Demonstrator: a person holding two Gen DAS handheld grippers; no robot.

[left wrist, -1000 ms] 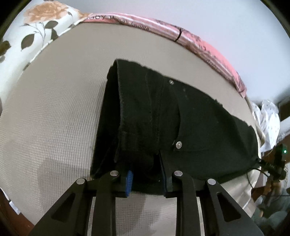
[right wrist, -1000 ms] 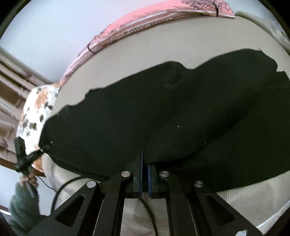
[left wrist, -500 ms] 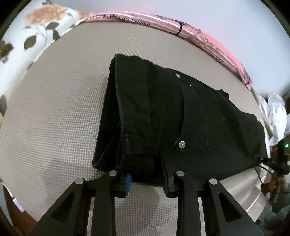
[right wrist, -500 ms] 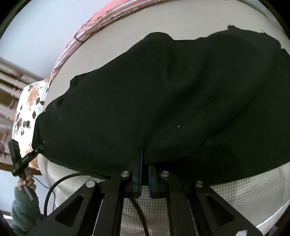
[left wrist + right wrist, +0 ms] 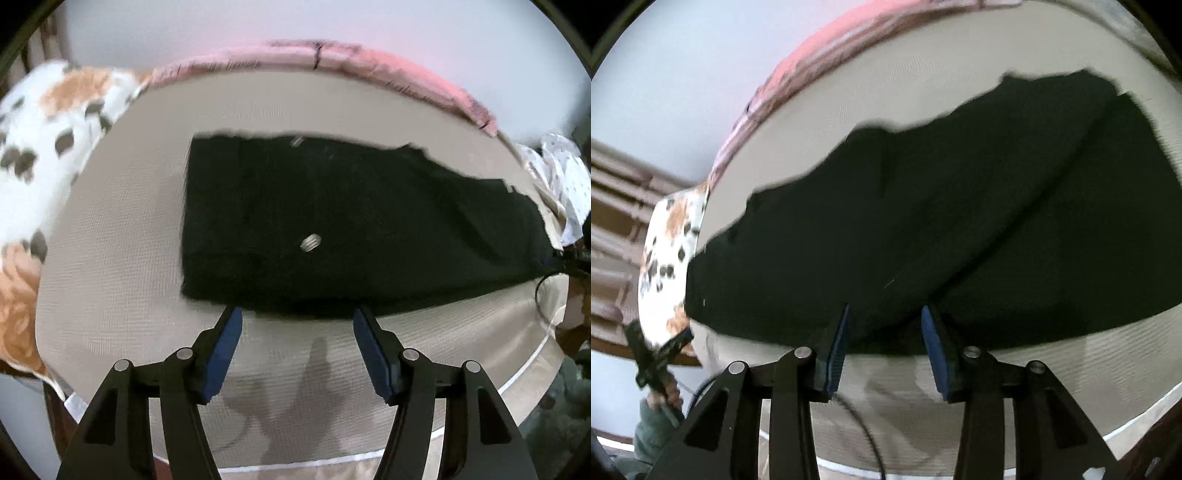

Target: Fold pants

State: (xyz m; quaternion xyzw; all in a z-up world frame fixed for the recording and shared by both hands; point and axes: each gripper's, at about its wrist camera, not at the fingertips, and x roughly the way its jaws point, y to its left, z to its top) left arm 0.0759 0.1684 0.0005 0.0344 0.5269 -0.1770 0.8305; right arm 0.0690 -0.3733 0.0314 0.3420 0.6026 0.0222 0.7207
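Black pants (image 5: 351, 229) lie folded lengthwise on a beige bed cover (image 5: 110, 295), waistband end at the left, a metal button (image 5: 311, 243) showing. My left gripper (image 5: 297, 321) hovers just in front of their near edge, jaws opening, nothing between the blue pads (image 5: 225, 347). In the right wrist view the same pants (image 5: 923, 221) spread across the bed. My right gripper (image 5: 884, 317) stands at their near edge, jaws opening; the cloth edge lies between the tips but the pads (image 5: 932, 350) do not press it.
A floral pillow (image 5: 33, 155) lies at the left, a pink printed blanket (image 5: 332, 59) along the far edge by the wall. White cloth (image 5: 565, 184) is bunched at the right. The bed's front edge (image 5: 480, 406) runs just below the grippers. A person's hand (image 5: 661, 395) holds the other gripper.
Both grippers have let go of the pants' near edge and opened. Both have drawn back from the cloth, the left one also rising; the pants now lie flat.
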